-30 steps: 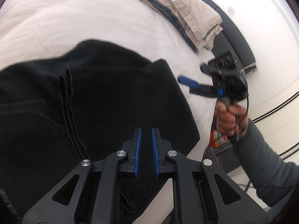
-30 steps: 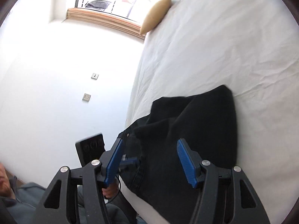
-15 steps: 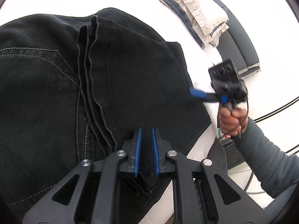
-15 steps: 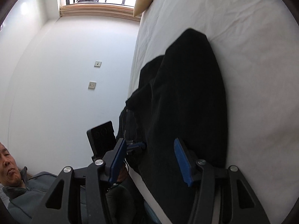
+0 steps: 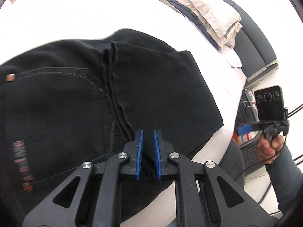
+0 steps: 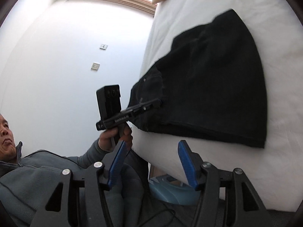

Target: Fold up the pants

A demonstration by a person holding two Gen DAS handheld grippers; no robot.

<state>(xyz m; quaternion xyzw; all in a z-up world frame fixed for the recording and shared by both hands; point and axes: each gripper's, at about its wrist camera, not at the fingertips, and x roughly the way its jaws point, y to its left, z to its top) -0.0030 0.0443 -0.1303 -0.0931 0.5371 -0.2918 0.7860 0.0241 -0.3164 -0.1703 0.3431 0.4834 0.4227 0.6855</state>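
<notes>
Pants (image 5: 151, 98) lie folded at the bed's (image 5: 75, 19) near edge, my left gripper (image 5: 147, 155) clamped on their hem, right gripper (image 6: 151, 162) empty, jaws apart; next, I'd release and smooth.

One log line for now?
left gripper: shut on pants | right gripper: open, empty, off bed edge

Black pants (image 6: 212, 83) lie folded on the white bed (image 6: 255, 9). The left hand-held gripper (image 6: 158, 103) grips their near edge; the right hand-held gripper (image 6: 151, 162) hangs open, off the bed.
</notes>
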